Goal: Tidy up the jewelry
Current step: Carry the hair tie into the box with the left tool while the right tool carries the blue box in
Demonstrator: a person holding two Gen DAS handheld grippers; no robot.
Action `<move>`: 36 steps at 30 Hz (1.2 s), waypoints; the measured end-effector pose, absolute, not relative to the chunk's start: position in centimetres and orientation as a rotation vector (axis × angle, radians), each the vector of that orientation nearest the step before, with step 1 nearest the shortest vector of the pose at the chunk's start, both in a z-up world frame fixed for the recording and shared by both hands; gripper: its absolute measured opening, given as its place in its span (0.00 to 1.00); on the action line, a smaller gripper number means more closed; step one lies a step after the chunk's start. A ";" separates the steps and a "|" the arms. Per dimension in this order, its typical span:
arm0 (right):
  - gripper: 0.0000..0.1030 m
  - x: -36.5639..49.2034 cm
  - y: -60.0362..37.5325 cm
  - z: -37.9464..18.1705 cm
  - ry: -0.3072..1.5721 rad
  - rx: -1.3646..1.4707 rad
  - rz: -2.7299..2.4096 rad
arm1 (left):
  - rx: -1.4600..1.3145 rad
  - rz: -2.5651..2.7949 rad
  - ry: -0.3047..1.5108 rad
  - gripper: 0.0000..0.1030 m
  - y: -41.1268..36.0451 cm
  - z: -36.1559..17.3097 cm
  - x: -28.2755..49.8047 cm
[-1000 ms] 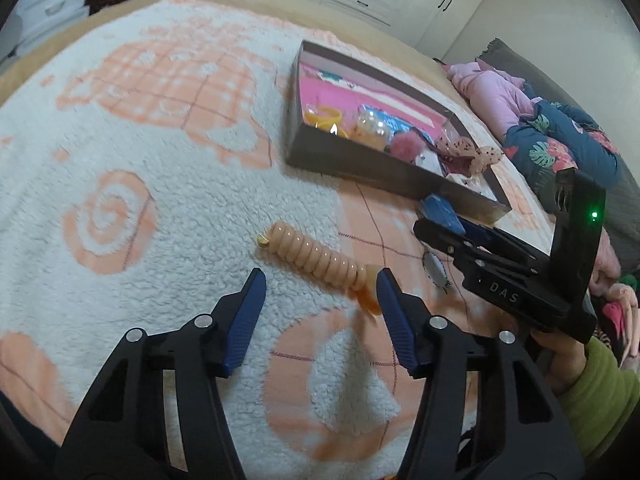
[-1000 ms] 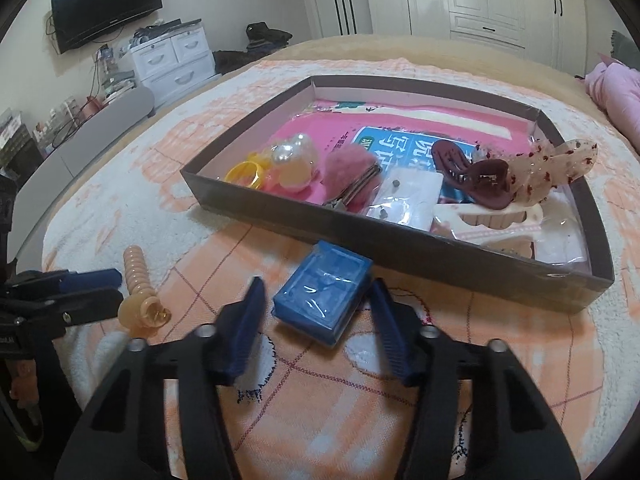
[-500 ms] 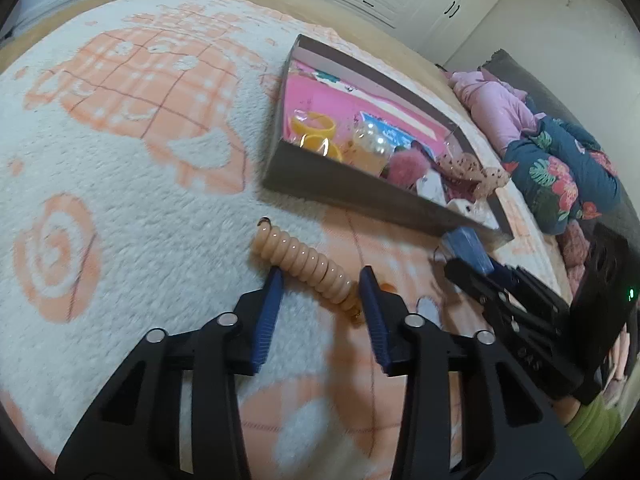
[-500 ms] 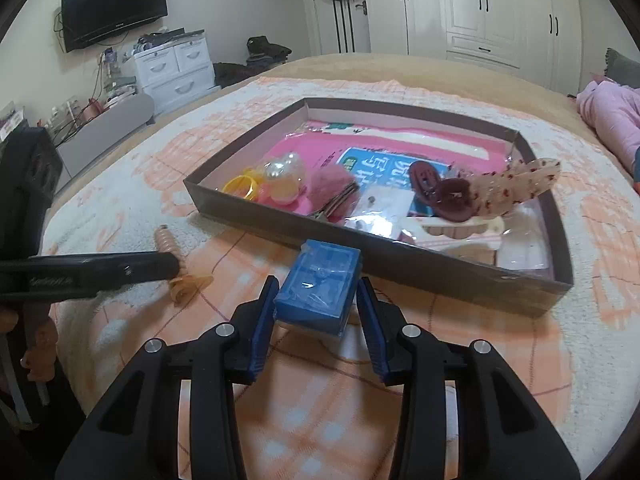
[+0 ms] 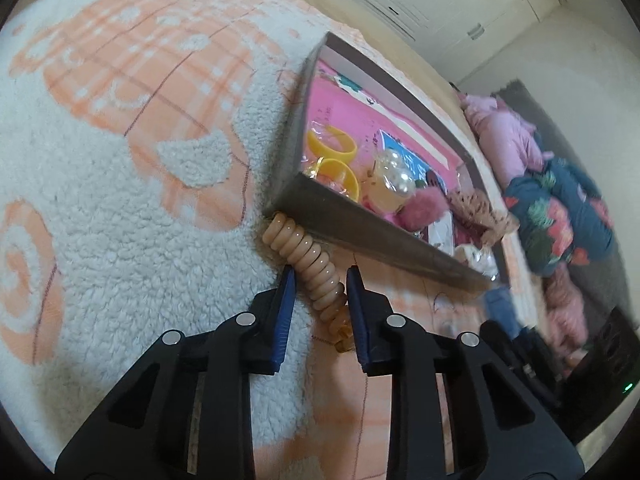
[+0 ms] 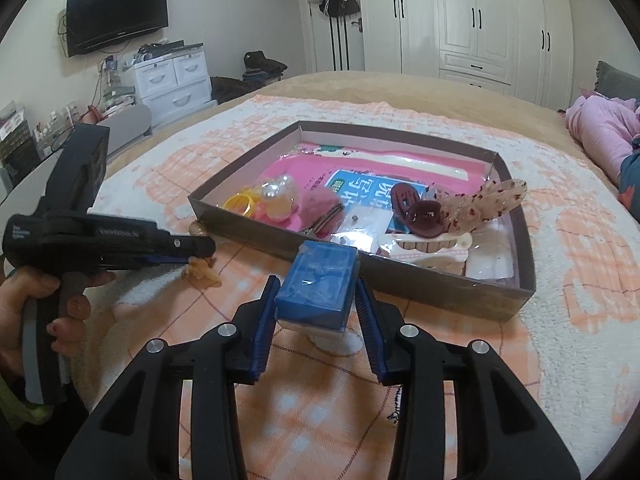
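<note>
1. A shallow brown cardboard tray (image 6: 420, 280) sits on a bed covered by a fluffy white and peach blanket (image 5: 120, 220). Everything below is placed relative to this tray.
2. Inside the tray, on a pink sheet, lie yellow rings (image 5: 332, 144), a clear pouch of pearl beads (image 6: 280, 194), a pink fluffy hair tie (image 5: 424, 210), a dark red hair claw (image 6: 420, 210) and a speckled translucent bow (image 6: 492, 200).
3. The left gripper (image 5: 320, 284) is just outside the tray's near left corner. Its blue-padded fingers (image 5: 286, 300) sit either side of a peach spiral hair tie (image 5: 308, 260), narrowed around it. The gap looks almost closed, but I cannot tell whether the pads actually press on it.
4. The spiral hair tie lies on the blanket, stretched out, with its far end touching the tray's outer wall at that corner.
5. The right gripper (image 6: 316, 304) is in front of the tray's near wall. Its fingers (image 6: 264, 320) are clenched on a small blue box (image 6: 320, 280), held just above the blanket and close to the wall.
6. From the right wrist view, the left gripper (image 6: 200, 250) appears to the left of the tray, held by a hand (image 6: 36, 320).
7. Beyond the tray stand white wardrobes (image 6: 480, 20) and a wall-mounted television (image 6: 116, 12).
</note>
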State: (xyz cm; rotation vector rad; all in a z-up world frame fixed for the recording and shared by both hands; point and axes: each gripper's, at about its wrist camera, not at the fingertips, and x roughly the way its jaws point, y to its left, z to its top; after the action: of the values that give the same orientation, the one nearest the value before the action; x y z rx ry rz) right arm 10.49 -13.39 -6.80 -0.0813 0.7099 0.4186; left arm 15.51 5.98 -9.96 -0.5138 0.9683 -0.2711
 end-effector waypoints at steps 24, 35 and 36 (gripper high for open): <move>0.34 11.9 -18.1 -3.5 0.584 -0.040 0.299 | -0.247 -0.390 0.699 0.12 -1.3 -1.6 15.8; 0.34 14.2 -20.7 -3.8 0.581 -0.006 0.219 | -0.212 -0.393 0.721 0.12 -3.5 -2.9 18.9; 0.34 14.4 -20.8 -3.9 0.582 -0.006 0.213 | -0.209 -0.392 0.723 0.12 -3.7 -3.1 19.1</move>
State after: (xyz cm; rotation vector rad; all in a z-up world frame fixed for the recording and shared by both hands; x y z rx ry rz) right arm 14.39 -20.85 -3.90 -0.0064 0.5821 0.2130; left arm 19.10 -3.68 -3.06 -0.2088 0.7227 -0.3923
